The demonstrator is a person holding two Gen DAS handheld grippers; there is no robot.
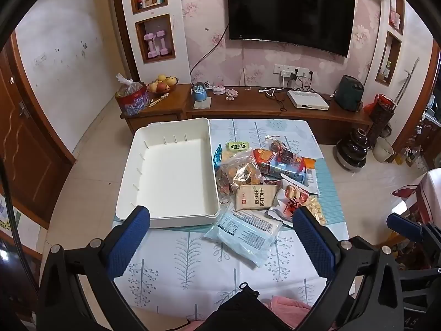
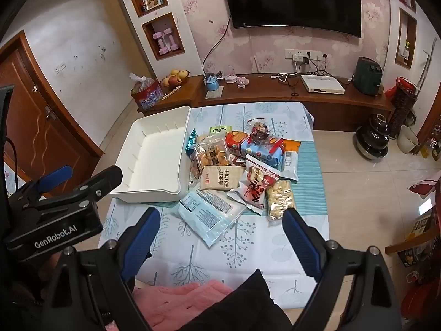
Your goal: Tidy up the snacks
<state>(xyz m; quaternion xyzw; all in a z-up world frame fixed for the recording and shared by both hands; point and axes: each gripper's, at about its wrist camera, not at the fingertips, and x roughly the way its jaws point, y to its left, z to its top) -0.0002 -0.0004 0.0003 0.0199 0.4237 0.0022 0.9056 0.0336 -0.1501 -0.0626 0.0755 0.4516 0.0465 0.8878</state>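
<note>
1. Here, the left gripper (image 1: 220, 220) hangs above the near edge of the table (image 1: 176, 262), its blue-padded fingers (image 1: 129, 237) spread wide with nothing between them.
2. The right gripper (image 2: 222, 229) is likewise spread wide and empty, tilted down toward the same table; the left tool's black body shows at 9 o'clock in the right wrist view.
3. A white bin (image 1: 165, 171) sits on the table at about 11 o'clock from the left gripper, open-topped, with short divider ribs along its inner walls and no snack inside.
4. The snack pile (image 1: 264, 171) lies just beside the bin, at 3 o'clock from it, on a striped teal mat (image 1: 328, 193).
5. Nearest the grippers is a pale blue packet (image 1: 242, 234), lying flat at the pile's 6 o'clock edge, on the tree-printed tablecloth.
6. A beige cracker pack (image 1: 256, 197) rests just beyond it, touching a clear bag of brown pastries (image 1: 242, 171).
7. A red-and-white pouch (image 2: 257, 190) and a clear bag of pale puffs (image 2: 279, 198) sit at the pile's 4 o'clock side, close to the right gripper's right finger.
8. A wall television (image 1: 289, 8) hangs at 12 o'clock above a wooden cabinet (image 1: 275, 107).
</note>
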